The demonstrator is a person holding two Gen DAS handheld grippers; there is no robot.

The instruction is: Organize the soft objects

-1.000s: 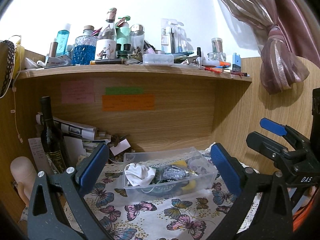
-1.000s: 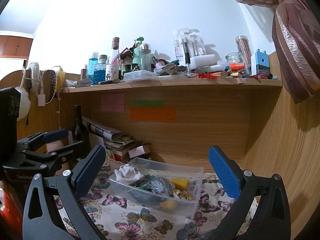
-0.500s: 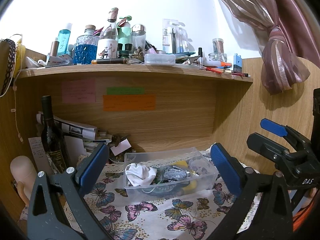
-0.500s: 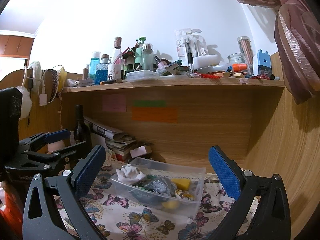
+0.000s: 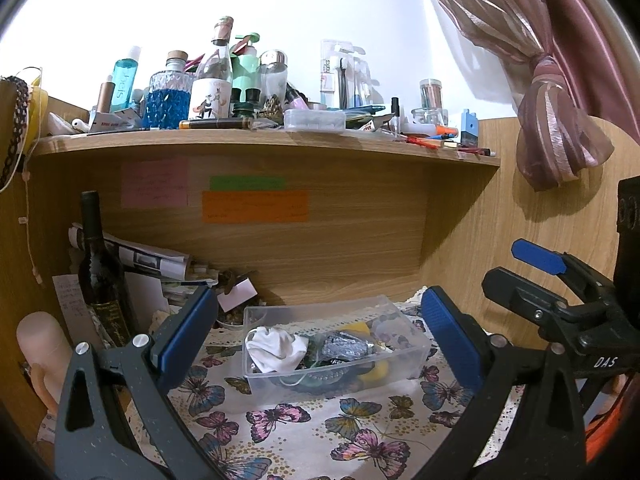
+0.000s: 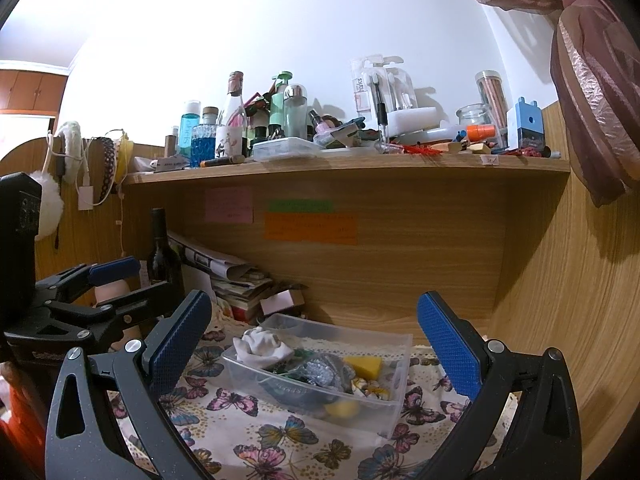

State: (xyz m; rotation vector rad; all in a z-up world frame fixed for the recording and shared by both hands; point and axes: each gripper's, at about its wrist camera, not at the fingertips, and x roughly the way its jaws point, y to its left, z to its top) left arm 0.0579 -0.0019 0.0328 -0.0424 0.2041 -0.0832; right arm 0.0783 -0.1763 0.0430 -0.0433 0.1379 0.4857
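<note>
The clear plastic bin (image 5: 336, 344) sits on the butterfly-print cloth (image 5: 320, 420) under the wooden shelf (image 5: 264, 144), and it already holds the soft things: a crumpled white cloth (image 5: 276, 348) at its left end, a silvery scrunched piece (image 5: 346, 346) mid-bin and a yellow sponge (image 6: 362, 366) toward its right. Both the left gripper (image 5: 316, 344) and the right gripper (image 6: 314, 344) hang in front of the bin with jaws spread wide and holding nothing, which fits either soft things waiting to be sorted out or a filled bin just left, so no step can be named. The bin's walls are low and its top open, with bare cloth in front, the dark bottle (image 5: 100, 276) and papers to its left and the wood panel close behind it.
</note>
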